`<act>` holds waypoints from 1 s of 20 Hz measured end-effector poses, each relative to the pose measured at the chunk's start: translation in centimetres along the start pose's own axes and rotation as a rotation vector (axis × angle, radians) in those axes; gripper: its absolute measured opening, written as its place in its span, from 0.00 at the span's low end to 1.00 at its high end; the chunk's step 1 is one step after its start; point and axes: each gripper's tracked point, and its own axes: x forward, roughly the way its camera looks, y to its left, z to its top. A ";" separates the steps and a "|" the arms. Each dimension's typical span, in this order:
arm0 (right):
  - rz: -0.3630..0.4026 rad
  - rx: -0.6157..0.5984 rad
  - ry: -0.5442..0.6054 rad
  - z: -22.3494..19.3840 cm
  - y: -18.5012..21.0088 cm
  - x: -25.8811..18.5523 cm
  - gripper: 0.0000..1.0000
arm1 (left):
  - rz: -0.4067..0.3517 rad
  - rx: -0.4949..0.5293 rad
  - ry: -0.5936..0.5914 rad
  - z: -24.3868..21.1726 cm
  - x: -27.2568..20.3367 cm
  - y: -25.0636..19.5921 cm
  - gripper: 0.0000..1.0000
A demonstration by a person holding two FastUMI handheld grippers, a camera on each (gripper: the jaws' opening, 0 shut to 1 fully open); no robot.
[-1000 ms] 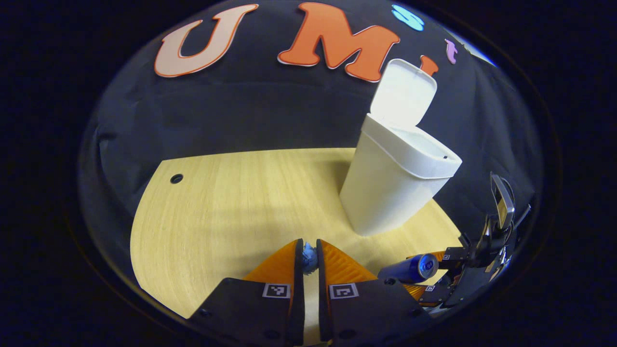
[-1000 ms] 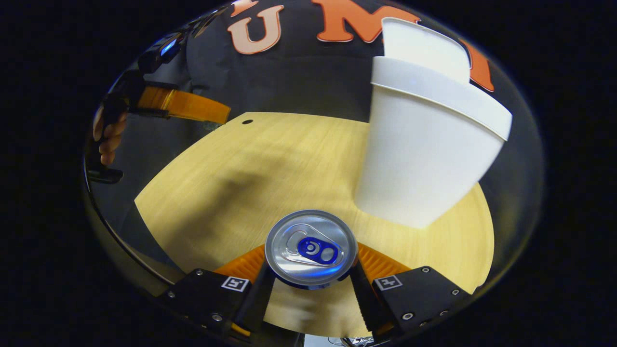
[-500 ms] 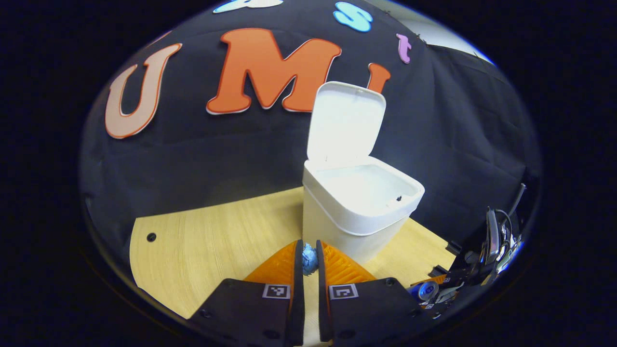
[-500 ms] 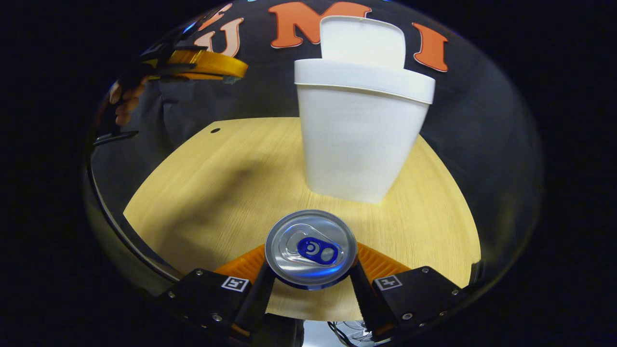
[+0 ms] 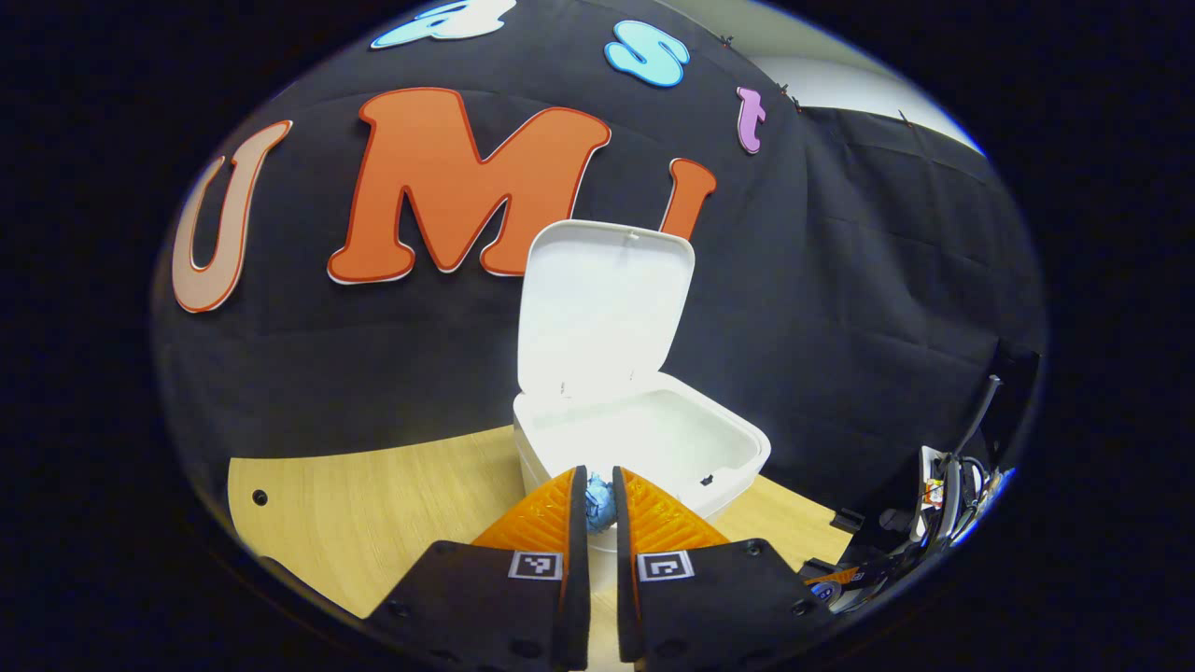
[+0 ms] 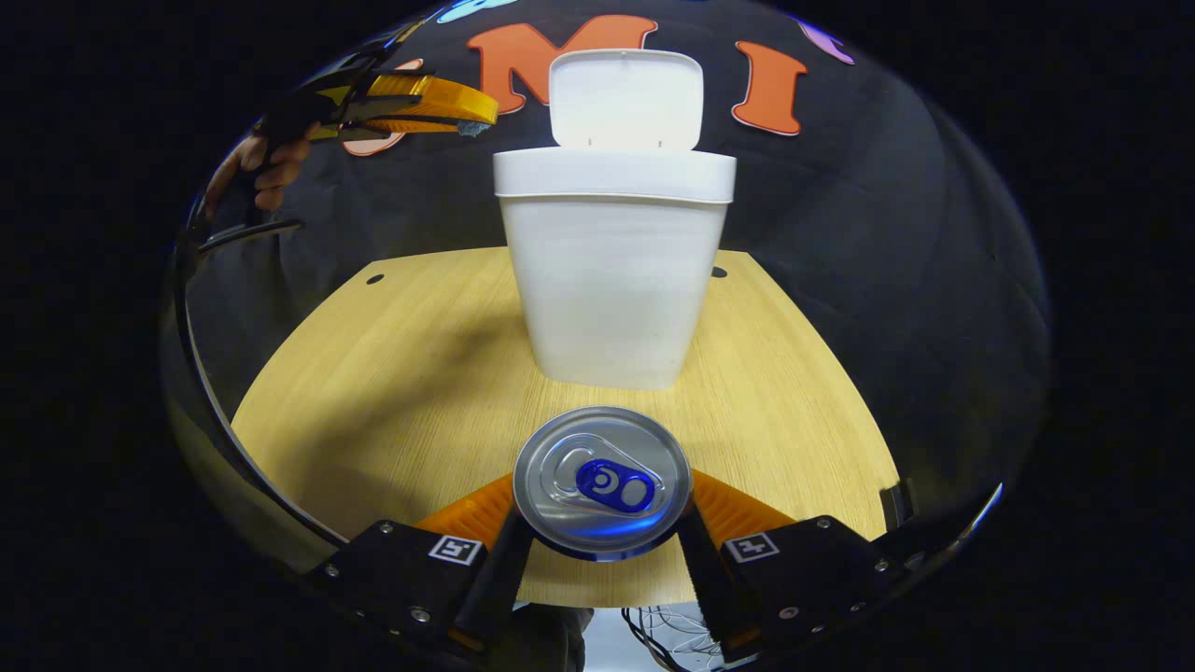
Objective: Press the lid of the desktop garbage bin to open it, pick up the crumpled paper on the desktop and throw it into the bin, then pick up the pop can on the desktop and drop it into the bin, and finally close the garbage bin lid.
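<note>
The white garbage bin (image 5: 644, 448) (image 6: 611, 280) stands on the wooden desktop (image 6: 392, 373) with its lid (image 5: 602, 308) (image 6: 624, 98) flipped up. My left gripper (image 5: 598, 495) is shut on a small blue crumpled paper (image 5: 598, 499), held high just before the bin's open rim. In the right gripper view that left gripper (image 6: 471, 117) hangs up at the left of the lid, a hand (image 6: 266, 173) holding it. My right gripper (image 6: 602, 504) is shut on the pop can (image 6: 602, 481), whose silver top faces the camera, in front of the bin above the desktop.
The desktop has small round holes (image 5: 260, 497) (image 6: 374, 279) (image 6: 717, 273) near its edges. Black cloth walls close the booth behind and beside the bin. The right gripper's body and cables (image 5: 943, 504) sit low at the right in the left gripper view.
My left gripper has risen and swung toward the bin, the paper now just before the open rim. The right gripper has turned to face the bin squarely, still holding the can.
</note>
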 end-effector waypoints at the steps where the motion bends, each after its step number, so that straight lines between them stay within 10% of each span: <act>1: -0.012 0.010 -0.002 0.0 -0.2 0.0 0.75 | -0.004 0.003 -0.007 0.2 0.4 -0.3 0.16; 20: -0.112 0.043 -0.144 8.0 -3.1 -2.4 0.79 | -0.055 0.011 0.057 -2.2 4.0 -2.4 0.27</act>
